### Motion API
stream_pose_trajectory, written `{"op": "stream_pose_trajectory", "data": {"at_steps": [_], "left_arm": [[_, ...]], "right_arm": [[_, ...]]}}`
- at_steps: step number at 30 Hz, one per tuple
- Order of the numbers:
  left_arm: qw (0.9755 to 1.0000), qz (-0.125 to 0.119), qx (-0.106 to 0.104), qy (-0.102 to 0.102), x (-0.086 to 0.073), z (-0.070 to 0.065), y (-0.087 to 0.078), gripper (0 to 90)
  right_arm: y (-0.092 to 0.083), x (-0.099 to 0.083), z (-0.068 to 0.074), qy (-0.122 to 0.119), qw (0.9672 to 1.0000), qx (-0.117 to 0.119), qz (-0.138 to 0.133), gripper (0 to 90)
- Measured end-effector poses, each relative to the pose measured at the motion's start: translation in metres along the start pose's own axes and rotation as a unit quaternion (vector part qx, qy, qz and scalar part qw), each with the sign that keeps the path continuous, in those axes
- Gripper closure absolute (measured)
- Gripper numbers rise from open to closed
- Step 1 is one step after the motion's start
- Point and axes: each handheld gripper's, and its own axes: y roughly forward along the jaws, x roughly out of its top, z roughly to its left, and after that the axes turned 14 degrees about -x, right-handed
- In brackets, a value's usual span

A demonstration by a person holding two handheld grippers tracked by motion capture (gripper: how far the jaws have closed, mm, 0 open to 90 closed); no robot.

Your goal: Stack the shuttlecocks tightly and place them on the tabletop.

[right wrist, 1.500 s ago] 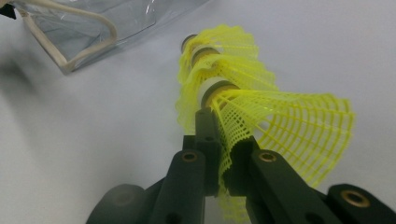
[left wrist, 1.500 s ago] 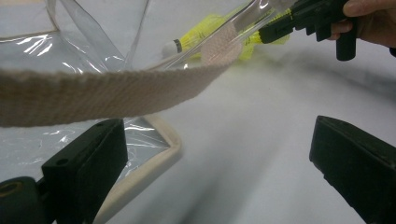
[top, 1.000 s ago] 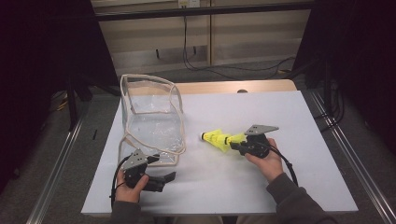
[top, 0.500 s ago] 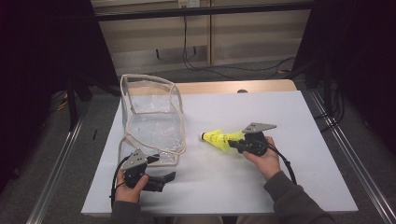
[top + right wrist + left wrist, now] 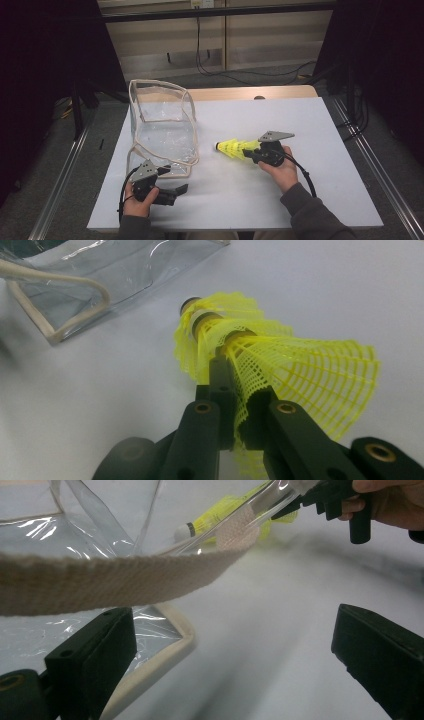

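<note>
Pinching the yellow shuttlecocks in my right hand-held gripper; bagging remains, the clear bag left, my left hand-held gripper agape.

**Right claw tilting slightly, little else shifting**

In the high view the right claw is sitting a touch farther to the left and far side than a second ago, with the person's right hand drawing in a little under it. The grey plate on top is tipping slightly, its tip now pointing more level to the right. The yellow shuttlecocks pinched in it are riding along by the same small amount above the white counter.
</note>
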Motion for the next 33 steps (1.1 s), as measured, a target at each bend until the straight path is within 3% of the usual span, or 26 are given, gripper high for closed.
{"op": "stream_pose_trajectory", "data": {"at_steps": [11,33], "left_arm": [[1.0,-0.002,0.001,0.0,0.0,0.0,-0.001,4.3],[1.0,-0.002,0.001,0.0,0.0,0.0,-0.001,4.3]], "right_arm": [[0.006,0.002,0.008,-0.001,1.0,-0.001,0.001,86.9],[0.011,0.0,0.01,0.0,1.0,-0.003,0.007,86.8]]}}
